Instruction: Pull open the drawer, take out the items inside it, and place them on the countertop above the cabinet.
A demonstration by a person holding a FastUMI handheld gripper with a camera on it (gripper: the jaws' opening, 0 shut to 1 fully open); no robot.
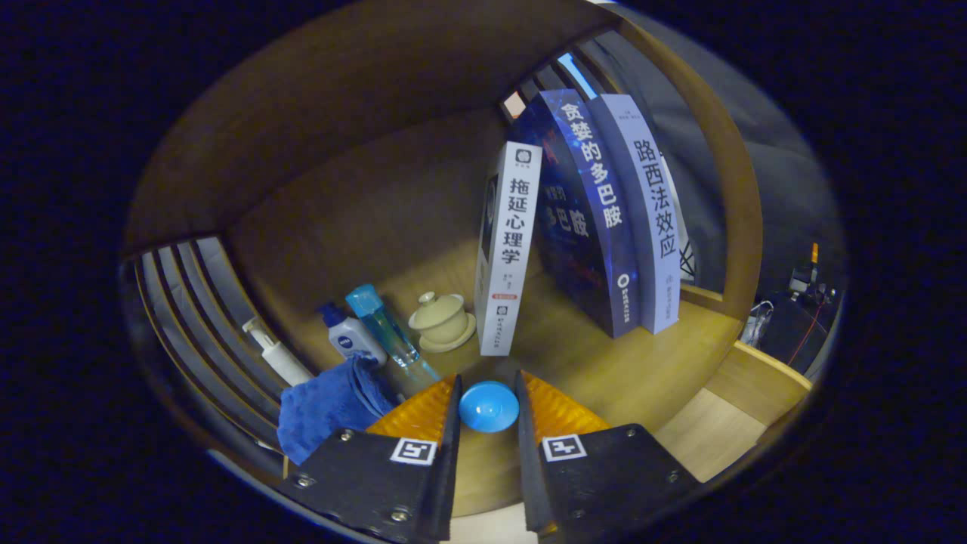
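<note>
Gripper (489, 408) over the wooden countertop (604, 370) — a round, glossy blue cap-like object (489, 406) sits between its fingertips, both fingers pressed against its sides, clamped. Just ahead: an upright white book (508, 249); left of it a beige lidded ceramic cup (442, 321), and a crumpled blue cloth (332, 404).

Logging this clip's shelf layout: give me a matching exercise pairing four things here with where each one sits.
Things:
1. blue round object
2. blue cloth
3. lidded cup
4. white book

Places:
A. standing upright just right of the cup
B. between the gripper fingers
C. on a saucer, left of the white book
D. bunched beside the left finger, in front of the bottles

Pairs: 1-B, 2-D, 3-C, 4-A
</note>
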